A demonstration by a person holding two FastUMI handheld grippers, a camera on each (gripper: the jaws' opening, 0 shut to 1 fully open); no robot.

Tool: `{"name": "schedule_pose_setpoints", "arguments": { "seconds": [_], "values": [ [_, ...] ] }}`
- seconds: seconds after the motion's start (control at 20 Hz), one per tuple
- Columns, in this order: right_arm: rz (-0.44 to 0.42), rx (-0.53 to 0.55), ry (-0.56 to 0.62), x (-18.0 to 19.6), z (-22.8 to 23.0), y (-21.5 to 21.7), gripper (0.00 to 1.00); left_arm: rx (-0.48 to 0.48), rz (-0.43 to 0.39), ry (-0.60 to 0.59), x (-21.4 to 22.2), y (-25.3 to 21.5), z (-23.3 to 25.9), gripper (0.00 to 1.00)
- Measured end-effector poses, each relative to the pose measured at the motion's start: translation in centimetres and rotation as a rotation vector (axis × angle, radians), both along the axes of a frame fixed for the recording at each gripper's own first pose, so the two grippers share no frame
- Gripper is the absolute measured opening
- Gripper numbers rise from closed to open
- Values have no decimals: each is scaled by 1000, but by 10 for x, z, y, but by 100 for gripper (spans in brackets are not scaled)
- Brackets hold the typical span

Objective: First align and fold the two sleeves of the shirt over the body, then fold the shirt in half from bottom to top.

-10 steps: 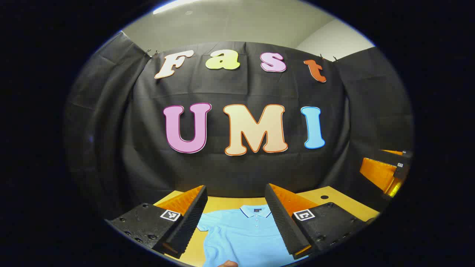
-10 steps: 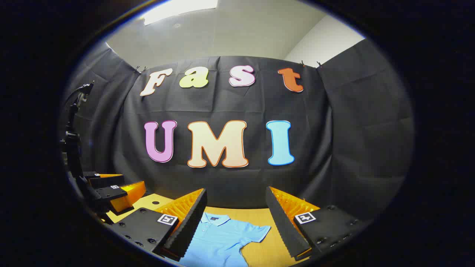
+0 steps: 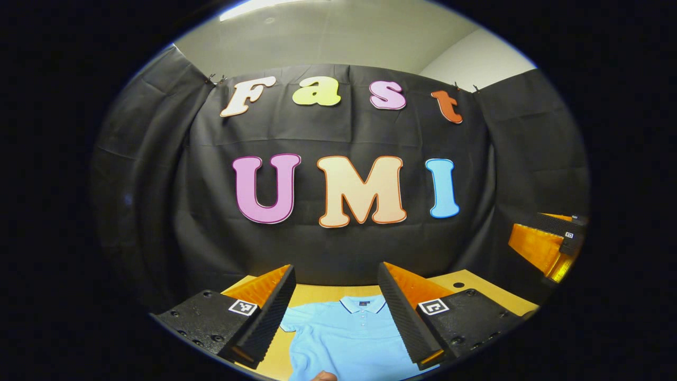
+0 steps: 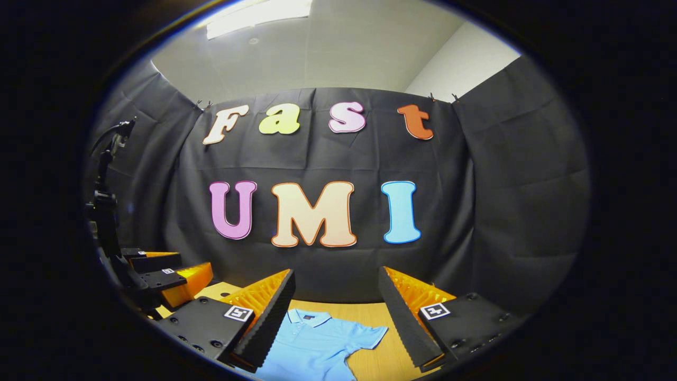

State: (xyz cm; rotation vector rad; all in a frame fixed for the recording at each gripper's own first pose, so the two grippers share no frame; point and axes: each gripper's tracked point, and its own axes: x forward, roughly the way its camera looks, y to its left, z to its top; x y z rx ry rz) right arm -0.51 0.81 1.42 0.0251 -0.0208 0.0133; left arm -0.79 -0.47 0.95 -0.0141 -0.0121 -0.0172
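Observation:
A light blue polo shirt [image 3: 346, 338] lies flat on the wooden table [image 3: 476, 288], collar toward the far wall, both short sleeves spread out. In the left gripper view my left gripper [image 3: 336, 317] hangs open above the shirt's chest, holding nothing. From the right gripper view the shirt [image 4: 312, 346] sits lower left with one sleeve [image 4: 370, 334] pointing right, and my right gripper [image 4: 336, 323] is open above that side. The other gripper shows at the right edge of the left gripper view [image 3: 545, 246] and at the left edge of the right gripper view [image 4: 164, 275].
A black cloth wall closes the back and sides of the booth. A dark stand [image 4: 106, 206] rises at the far left of the right gripper view. The table has a small round hole [image 3: 458, 284] near its back right. A fingertip [image 3: 322, 376] peeks in below the shirt.
Both views have tilted slightly upward, so the wall sits lower and the shirt has slid a little down the frame. Both grippers stay open.

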Motion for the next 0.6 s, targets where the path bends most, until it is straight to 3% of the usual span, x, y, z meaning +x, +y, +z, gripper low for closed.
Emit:
{"name": "schedule_pose_setpoints", "arguments": {
  "seconds": [0.6],
  "values": [
    [0,-6,16,-1,-3,10,98,0,6,0,0,10,-4,94]
  ]
}}
